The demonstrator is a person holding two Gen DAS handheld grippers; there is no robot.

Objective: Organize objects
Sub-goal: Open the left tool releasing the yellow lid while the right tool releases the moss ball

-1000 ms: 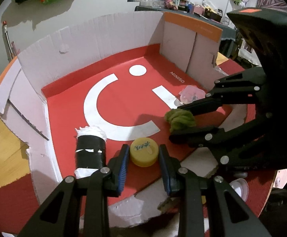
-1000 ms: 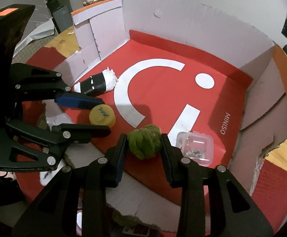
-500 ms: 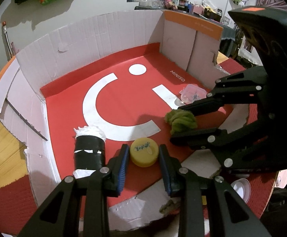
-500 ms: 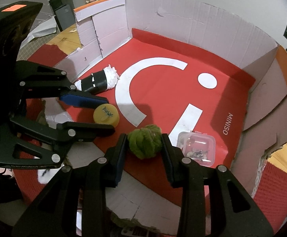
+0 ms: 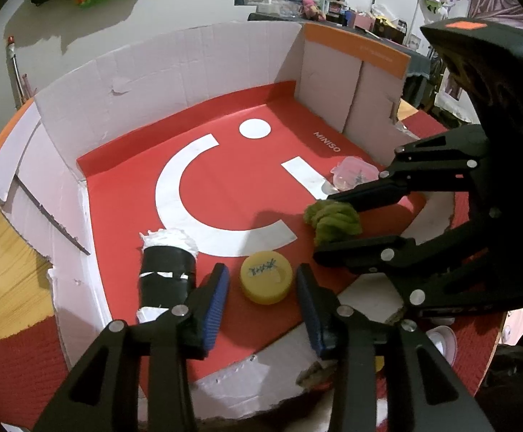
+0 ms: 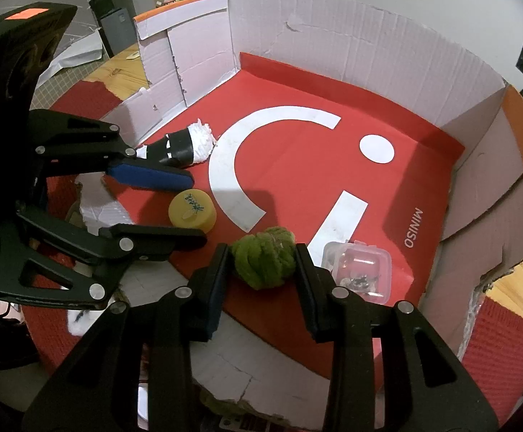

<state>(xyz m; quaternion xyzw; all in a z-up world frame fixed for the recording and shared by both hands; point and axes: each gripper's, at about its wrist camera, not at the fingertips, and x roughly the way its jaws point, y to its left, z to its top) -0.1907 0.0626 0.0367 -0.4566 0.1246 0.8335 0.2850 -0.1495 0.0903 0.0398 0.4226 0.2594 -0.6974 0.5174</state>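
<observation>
In the box, along its near edge from left to right: roll, cap, yarn ball, small container. All on the box floor, apart from one another.

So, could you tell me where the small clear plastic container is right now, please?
In the right wrist view, the clear container sits on the box's red floor at lower right, just right of the green yarn ball and near the MINISO lettering.

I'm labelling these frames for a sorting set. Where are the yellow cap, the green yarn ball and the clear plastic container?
yellow cap [image 5: 267, 277]: left wrist view, scribbled top face.
green yarn ball [image 6: 264, 260]: right wrist view, middle of the bundle.
clear plastic container [image 6: 359, 264]: right wrist view, lid.
</observation>
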